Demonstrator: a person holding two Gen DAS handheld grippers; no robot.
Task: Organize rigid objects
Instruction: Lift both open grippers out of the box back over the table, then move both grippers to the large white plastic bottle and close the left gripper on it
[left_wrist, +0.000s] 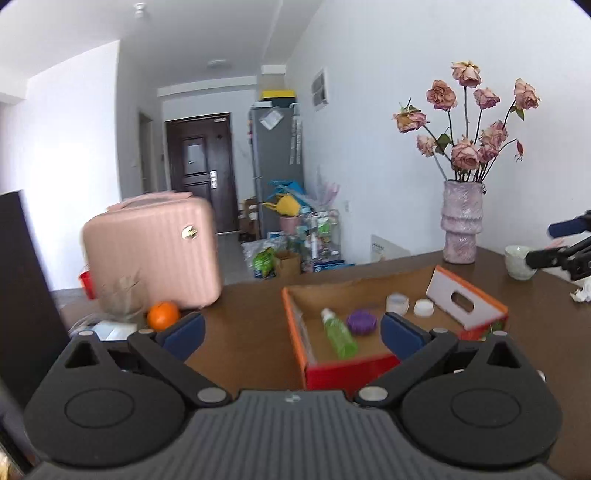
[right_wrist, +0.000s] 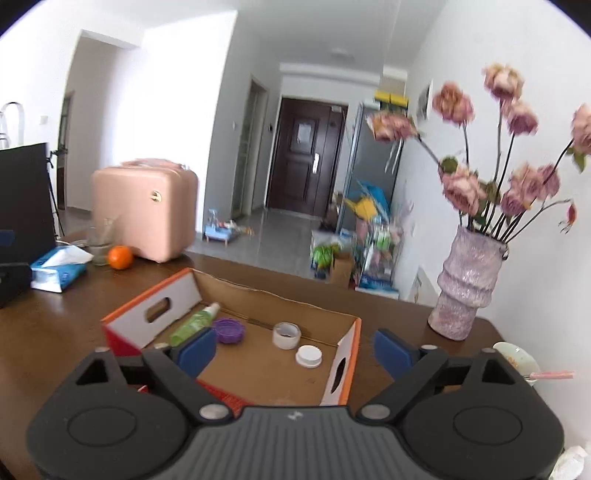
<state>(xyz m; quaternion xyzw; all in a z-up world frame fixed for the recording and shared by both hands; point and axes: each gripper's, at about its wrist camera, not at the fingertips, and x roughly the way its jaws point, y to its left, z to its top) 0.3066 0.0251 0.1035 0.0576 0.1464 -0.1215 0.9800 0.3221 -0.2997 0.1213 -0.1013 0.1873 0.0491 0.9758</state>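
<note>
An open orange-edged cardboard box (left_wrist: 299, 321) (right_wrist: 352, 343) stands on the brown table. Inside lie a green bottle (left_wrist: 338, 334) (right_wrist: 194, 321), a purple lid (left_wrist: 361, 320) (right_wrist: 229, 329), a clear round jar (left_wrist: 397, 302) (right_wrist: 286, 334) and a white cap (left_wrist: 423, 307) (right_wrist: 308, 355). My left gripper (left_wrist: 291, 332) is open, held above the box's near end with nothing between its blue pads. My right gripper (right_wrist: 293, 350) is open too, hovering over the box from the other side, empty. Its fingers (left_wrist: 550, 254) show at the right edge of the left wrist view.
A pink case (left_wrist: 151, 254) (right_wrist: 146, 210), an orange (left_wrist: 162, 315) (right_wrist: 120, 257), a glass (right_wrist: 100, 242) and a tissue pack (right_wrist: 57, 271) sit at the table's far left. A vase of dried roses (left_wrist: 461, 225) (right_wrist: 469, 288) and a small bowl (left_wrist: 519, 260) (right_wrist: 517, 360) stand by the wall.
</note>
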